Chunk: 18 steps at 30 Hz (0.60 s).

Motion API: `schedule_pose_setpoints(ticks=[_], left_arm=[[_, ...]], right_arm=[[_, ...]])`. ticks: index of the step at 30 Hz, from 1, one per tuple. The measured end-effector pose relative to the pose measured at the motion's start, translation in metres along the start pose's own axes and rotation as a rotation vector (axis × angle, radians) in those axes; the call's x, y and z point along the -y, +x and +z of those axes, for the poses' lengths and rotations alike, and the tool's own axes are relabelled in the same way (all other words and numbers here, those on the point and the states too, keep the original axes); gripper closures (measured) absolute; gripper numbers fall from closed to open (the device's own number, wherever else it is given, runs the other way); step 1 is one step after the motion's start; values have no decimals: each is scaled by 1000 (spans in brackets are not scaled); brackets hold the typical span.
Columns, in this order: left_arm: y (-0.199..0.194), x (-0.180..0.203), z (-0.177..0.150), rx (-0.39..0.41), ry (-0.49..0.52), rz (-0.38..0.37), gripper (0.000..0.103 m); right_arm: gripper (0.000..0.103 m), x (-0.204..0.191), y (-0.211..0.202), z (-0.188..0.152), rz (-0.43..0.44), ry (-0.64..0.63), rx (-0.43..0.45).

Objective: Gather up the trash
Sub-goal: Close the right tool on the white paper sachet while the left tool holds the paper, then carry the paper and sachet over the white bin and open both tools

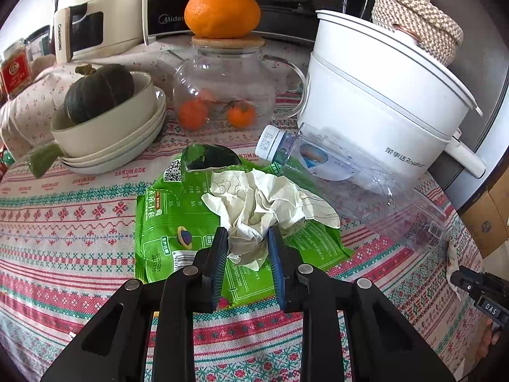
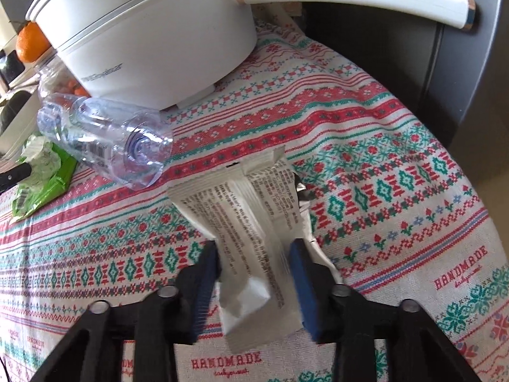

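In the left wrist view my left gripper (image 1: 248, 238) is shut on a crumpled white paper (image 1: 261, 203) that lies on a green snack bag (image 1: 178, 222). A clear empty plastic bottle (image 1: 350, 175) lies on its side to the right. In the right wrist view my right gripper (image 2: 254, 251) is shut on a white printed wrapper (image 2: 241, 216), its fingers pressing both sides of it over the tablecloth. The bottle (image 2: 111, 140) lies to the upper left, and the green bag (image 2: 47, 175) sits at the far left with the paper on it.
A white electric pot (image 1: 381, 95) stands behind the bottle; it also shows in the right wrist view (image 2: 152, 31). A glass teapot (image 1: 226, 89) with an orange on top, stacked bowls (image 1: 111, 133) holding a squash, and appliances stand at the back. A dark fridge wall (image 2: 445, 63) bounds the right side.
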<state>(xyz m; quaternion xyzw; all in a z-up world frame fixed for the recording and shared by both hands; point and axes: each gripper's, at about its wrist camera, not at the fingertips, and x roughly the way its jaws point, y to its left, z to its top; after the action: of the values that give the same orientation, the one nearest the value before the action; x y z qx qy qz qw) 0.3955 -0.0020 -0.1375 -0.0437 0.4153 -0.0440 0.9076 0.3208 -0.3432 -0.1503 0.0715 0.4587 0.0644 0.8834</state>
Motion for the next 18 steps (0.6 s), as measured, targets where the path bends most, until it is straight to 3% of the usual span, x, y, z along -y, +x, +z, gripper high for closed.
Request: schedule_pose_setpoints(ticks=[5,18], left_arm=[[-29,3,-9,12,12,-14,76],[-137,10,-54,42,40,-69,76]], right_arm=[[80,-13,-9,-4,-12,-25,-13],[81,-40,-100,-25,2,-26,28]])
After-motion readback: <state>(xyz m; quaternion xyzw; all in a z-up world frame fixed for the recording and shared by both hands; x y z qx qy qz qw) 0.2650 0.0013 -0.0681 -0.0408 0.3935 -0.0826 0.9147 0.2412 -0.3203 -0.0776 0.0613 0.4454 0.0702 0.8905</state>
